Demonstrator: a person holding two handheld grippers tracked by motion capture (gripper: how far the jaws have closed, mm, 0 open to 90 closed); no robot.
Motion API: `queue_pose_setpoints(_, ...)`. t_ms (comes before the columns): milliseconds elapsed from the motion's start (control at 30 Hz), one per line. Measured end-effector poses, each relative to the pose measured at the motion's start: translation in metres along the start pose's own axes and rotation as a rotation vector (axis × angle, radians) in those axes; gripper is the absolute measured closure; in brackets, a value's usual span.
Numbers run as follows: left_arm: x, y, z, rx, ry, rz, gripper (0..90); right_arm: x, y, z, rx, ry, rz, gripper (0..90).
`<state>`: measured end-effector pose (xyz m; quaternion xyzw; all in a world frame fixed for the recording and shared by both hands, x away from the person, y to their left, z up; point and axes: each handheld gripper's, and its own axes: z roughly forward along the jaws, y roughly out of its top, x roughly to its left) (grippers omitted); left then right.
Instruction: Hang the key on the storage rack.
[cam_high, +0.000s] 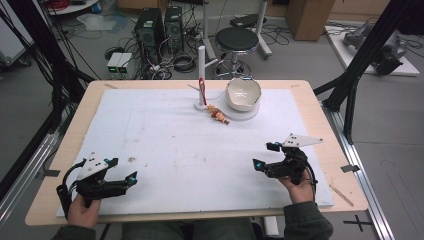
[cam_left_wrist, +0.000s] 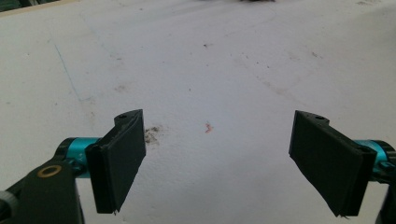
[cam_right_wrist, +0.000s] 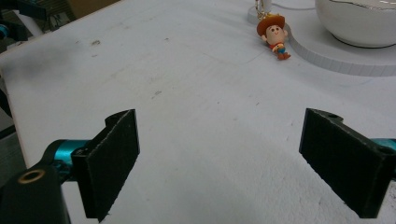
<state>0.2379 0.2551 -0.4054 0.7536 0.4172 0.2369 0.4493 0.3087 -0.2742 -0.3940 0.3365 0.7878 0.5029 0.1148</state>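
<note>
The cowboy figure (cam_right_wrist: 274, 36) is seen lying flat on the tabletop (cam_high: 165, 150) just beside the bowl (cam_high: 243, 94), hat toward the stand (cam_high: 201, 75); its face is resolved in the right gripper view. Left tongs (cam_left_wrist: 219, 163) and right tongs (cam_right_wrist: 219, 163) are released, nothing between them.

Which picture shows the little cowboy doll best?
The right gripper view: the cowboy doll lies near the camera, so its brown hat and face are plain, beside the white bowl. In the high view the doll is small and blurry. The left gripper view looks at bare white board.
</note>
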Motion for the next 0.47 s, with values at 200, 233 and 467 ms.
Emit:
queue_pose_setpoints(200, -0.001, 0.000, 0.000, 0.004, -0.009, 0.006, 19.1, 0.002, -0.003, -0.008, -0.015, -0.007, 0.002, 11.1)
queue_pose_setpoints(233, 0.000, 0.000, 0.000, 0.003, -0.009, 0.006, 19.1, 0.002, -0.004, -0.010, -0.012, -0.008, 0.002, 11.1)
queue_pose_setpoints(467, 0.003, 0.000, 0.000, 0.000, -0.002, -0.004, 19.1, 0.001, -0.010, -0.013, -0.009, -0.004, -0.001, 11.1)
